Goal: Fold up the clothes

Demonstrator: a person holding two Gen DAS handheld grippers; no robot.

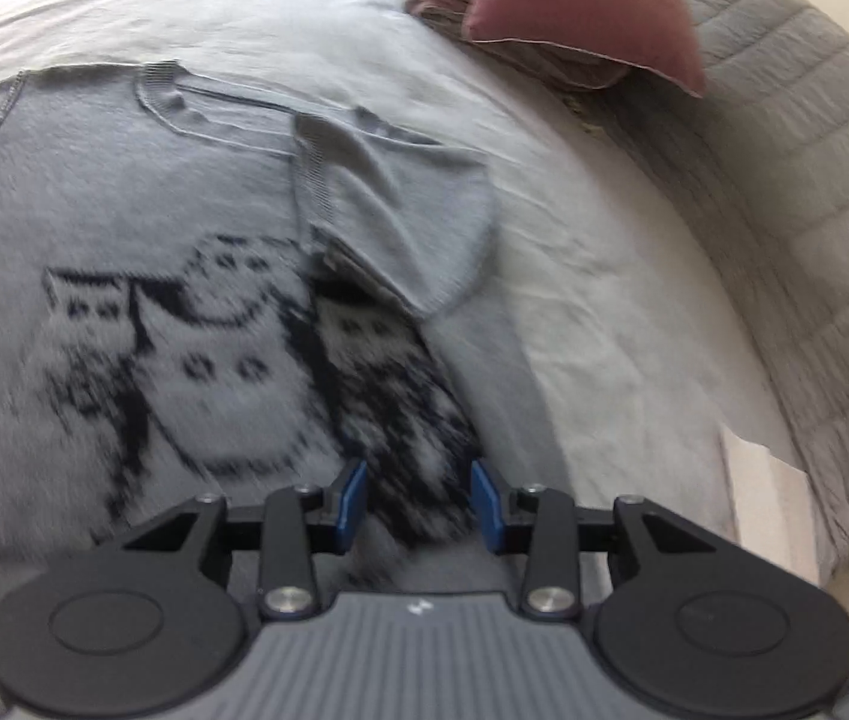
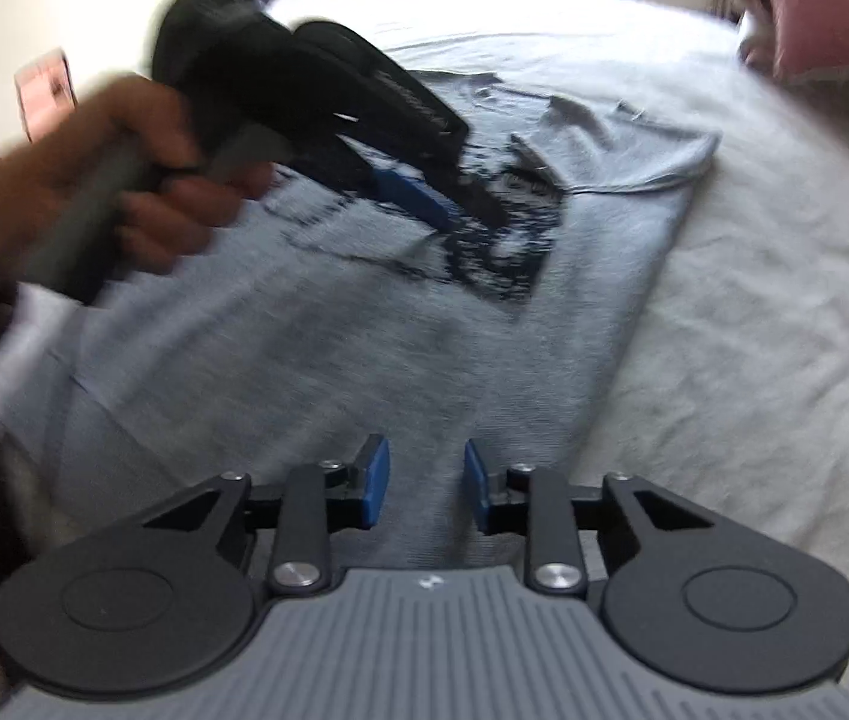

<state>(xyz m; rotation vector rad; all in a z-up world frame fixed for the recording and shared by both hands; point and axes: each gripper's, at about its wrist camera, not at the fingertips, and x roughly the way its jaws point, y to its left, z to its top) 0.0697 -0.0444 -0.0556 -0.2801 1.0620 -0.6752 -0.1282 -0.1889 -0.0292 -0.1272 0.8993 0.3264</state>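
**Soft knit sweater, one sleeve folded in, both grippers empty above it**

Left gripper (image 1: 418,501) and right gripper (image 2: 426,483) hover with fingers apart, holding nothing. Beneath and ahead of them the grey sweater (image 1: 184,210) lies flat on the bed (image 1: 604,330): light, limp, likely best pinched at hem or sleeve edge. The hand (image 2: 142,180) angles the left gripper downward.

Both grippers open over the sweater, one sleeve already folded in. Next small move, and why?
Probably lower the right gripper onto the sweater's near hem and close. Its jaws are open and empty, the right-hand sleeve already lies folded over the body, and the left gripper hovers open above the owl print.
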